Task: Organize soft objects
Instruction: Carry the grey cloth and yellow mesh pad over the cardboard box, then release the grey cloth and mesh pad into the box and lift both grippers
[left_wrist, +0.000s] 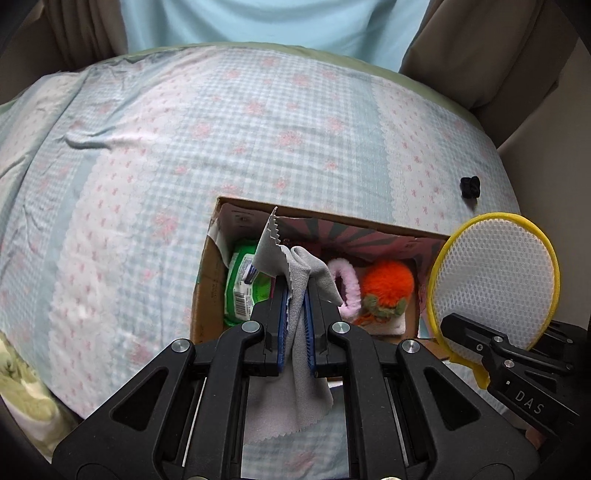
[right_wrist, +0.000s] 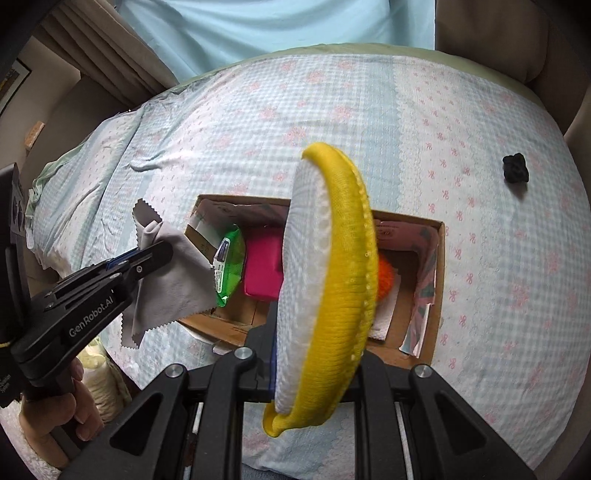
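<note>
While the cardboard box (left_wrist: 207, 280) lies just beyond, grey cloth (left_wrist: 299, 295) is gripped by the left claw (left_wrist: 295, 295), yellow-rimmed mesh pad (right_wrist: 325, 280) by the right claw (right_wrist: 314, 369).

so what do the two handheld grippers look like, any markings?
Both are matte black, with angular linkage arms, round silver pivot pins and blue pads inside the fingers. The left gripper reads "GenRobot.AI" in white on its side; the right gripper shows white "DAS" lettering. No cables or sleeves are visible.
</note>
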